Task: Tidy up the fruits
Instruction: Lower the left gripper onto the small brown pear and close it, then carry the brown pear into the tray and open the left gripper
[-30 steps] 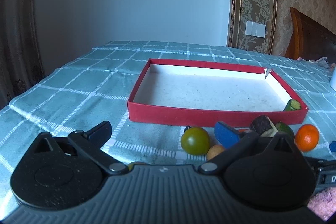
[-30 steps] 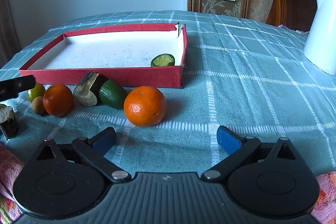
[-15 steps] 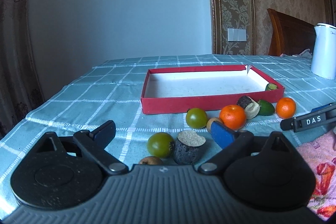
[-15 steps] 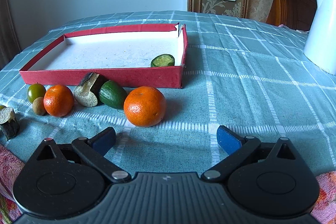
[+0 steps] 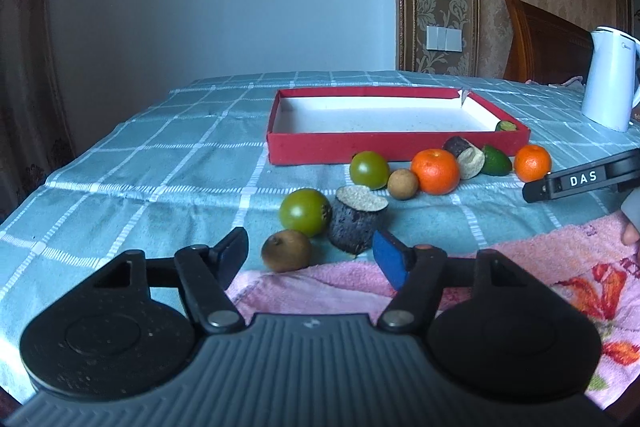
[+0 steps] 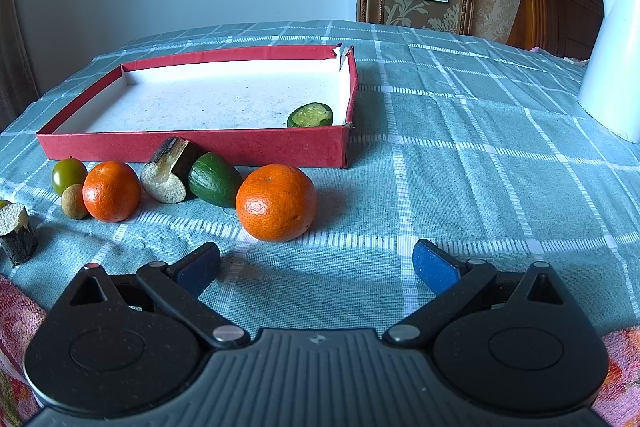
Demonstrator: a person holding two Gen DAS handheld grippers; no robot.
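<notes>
A red tray [image 5: 344, 149] with a white floor holds one green avocado piece [image 6: 311, 115] in its near right corner. Fruits lie in front of the tray: two oranges [image 6: 276, 202] [image 6: 111, 191], an avocado half [image 6: 214, 179], a dark cut piece [image 6: 170, 175], green tomatoes [image 5: 369, 169] [image 5: 304, 211], small brown fruits [image 5: 286, 250] [image 5: 402, 183] and a dark cut chunk [image 5: 356, 217]. My left gripper [image 5: 312, 257] is open and empty, just short of the near fruits. My right gripper [image 6: 316, 265] is open and empty, just short of the nearest orange.
A white kettle [image 6: 614, 67] stands on the right of the table. A pink floral towel [image 5: 520, 275] lies at the near edge. A wooden chair [image 6: 556, 15] stands behind the table. The checked cloth [image 6: 480, 155] lies bare right of the tray.
My left gripper has pulled back from the tray and turned right, so more fruits and the towel show. The right gripper has not moved.
</notes>
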